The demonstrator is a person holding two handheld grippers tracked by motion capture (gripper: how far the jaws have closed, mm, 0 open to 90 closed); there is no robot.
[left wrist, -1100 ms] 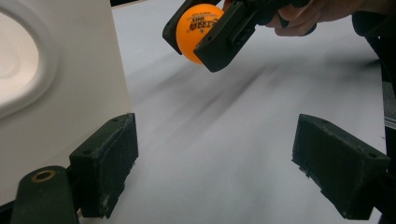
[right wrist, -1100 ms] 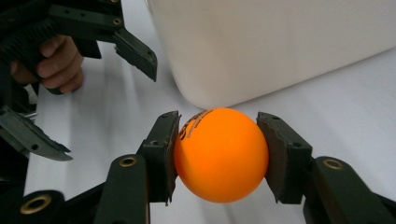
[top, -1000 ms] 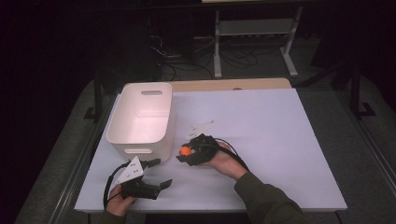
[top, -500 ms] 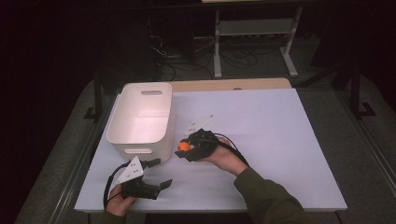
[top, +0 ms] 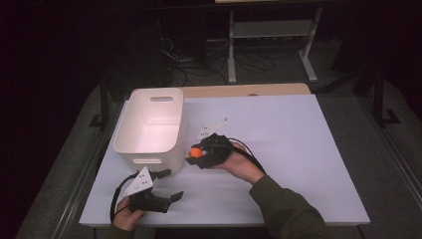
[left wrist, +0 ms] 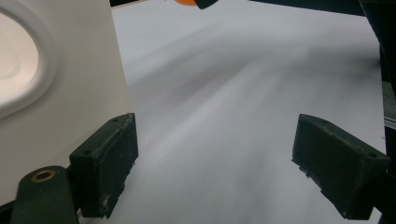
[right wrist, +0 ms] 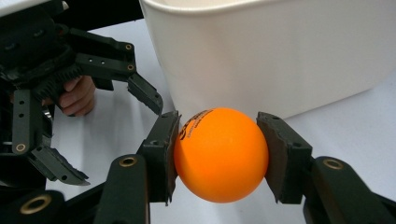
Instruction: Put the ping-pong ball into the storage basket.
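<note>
From above, the right gripper [top: 195, 155] at mid-frame grasps the orange ball [top: 196, 152] just beside the white bin [top: 149, 149], while the left gripper [top: 171, 185], lower left, is spread wide with nothing in it. In the left gripper view the ball [left wrist: 186, 2] peeks in at the top edge, well beyond the parted jaws. In the right gripper view the ball [right wrist: 220, 155] sits clamped between both pads at lower centre, the bin [right wrist: 280, 56] just behind.

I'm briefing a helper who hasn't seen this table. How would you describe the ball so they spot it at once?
Start at the white bin on the left part of the white table. Just off its near right corner, the right gripper clamps a small ball between its black jaws. It is the one bright orange thing among white and black.
</note>
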